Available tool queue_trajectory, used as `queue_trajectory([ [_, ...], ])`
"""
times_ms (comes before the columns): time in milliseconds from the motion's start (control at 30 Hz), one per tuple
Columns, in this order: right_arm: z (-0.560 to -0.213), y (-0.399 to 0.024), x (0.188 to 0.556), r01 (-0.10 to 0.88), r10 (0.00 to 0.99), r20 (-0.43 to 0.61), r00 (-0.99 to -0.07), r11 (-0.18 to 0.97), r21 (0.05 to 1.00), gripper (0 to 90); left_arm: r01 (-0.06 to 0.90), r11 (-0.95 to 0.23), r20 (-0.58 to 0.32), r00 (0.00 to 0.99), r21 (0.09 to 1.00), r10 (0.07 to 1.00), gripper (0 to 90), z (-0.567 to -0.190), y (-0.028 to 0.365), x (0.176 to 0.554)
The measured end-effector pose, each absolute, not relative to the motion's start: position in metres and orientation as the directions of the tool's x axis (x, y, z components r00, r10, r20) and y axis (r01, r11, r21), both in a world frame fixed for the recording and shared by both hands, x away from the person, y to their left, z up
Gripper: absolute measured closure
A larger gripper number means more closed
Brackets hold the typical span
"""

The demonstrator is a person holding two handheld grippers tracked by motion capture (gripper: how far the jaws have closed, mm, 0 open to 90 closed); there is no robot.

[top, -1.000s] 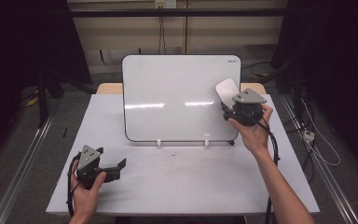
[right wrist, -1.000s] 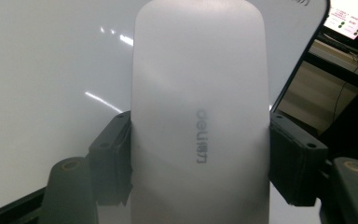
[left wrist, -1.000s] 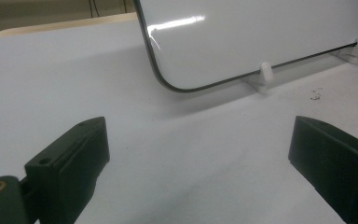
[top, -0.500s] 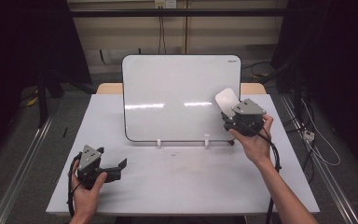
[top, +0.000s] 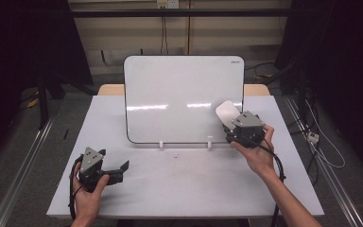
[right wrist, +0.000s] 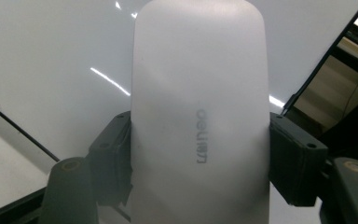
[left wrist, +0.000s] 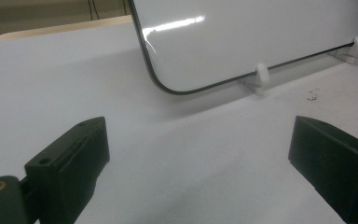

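Presently one right hand-held gripper [top: 230, 124] clamps one eraser [top: 227, 113]; the left hand-held gripper [top: 122, 169] gapes empty.

Look past your work and you have a plain white table [top: 179, 189] with a wooden edge [top: 109, 89] showing at its far side. A few dark specks [left wrist: 312, 95] lie on the tabletop near the middle. To your left a metal rail [top: 21, 163] runs along the floor, and another rail [top: 333, 182] runs on your right. Loose cables [top: 328, 151] trail over the floor on the right, beside a small white plug [top: 313, 137]. Behind the table you face a pale wall [top: 179, 33], with two cords [top: 163, 28] hanging down it from an outlet [top: 166, 4]. Dark curtains [top: 23, 56] close off both sides.
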State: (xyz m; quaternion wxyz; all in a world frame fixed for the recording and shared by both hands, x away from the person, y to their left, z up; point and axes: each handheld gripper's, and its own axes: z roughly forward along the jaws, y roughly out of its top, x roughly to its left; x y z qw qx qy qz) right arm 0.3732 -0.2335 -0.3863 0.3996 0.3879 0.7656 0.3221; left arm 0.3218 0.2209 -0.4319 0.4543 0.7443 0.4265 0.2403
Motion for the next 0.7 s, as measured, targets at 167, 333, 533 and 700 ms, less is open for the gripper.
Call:
queue_trajectory([
  [167,-0.396,-0.232,0.376,0.348,0.848,-0.362,-0.387,0.498,0.795,31.6,0.421,-0.226,-0.030,0.521,0.879,0.853,5.0,-0.432,0.221,0.322],
  [333,-0.408,-0.228,0.379,0.360,0.839,-0.372,-0.396,0.515,0.778,31.5,0.421,-0.230,-0.028,0.524,0.877,0.851,5.0,-0.433,0.221,0.323],
  [533,-0.416,-0.228,0.384,0.376,0.839,-0.380,-0.390,0.522,0.766,31.6,0.419,-0.229,-0.029,0.525,0.878,0.851,5.0,-0.432,0.221,0.323],
  [700,-0.422,-0.224,0.386,0.375,0.834,-0.406,-0.374,0.537,0.756,31.5,0.419,-0.225,-0.031,0.523,0.880,0.852,5.0,-0.432,0.221,0.323],
])
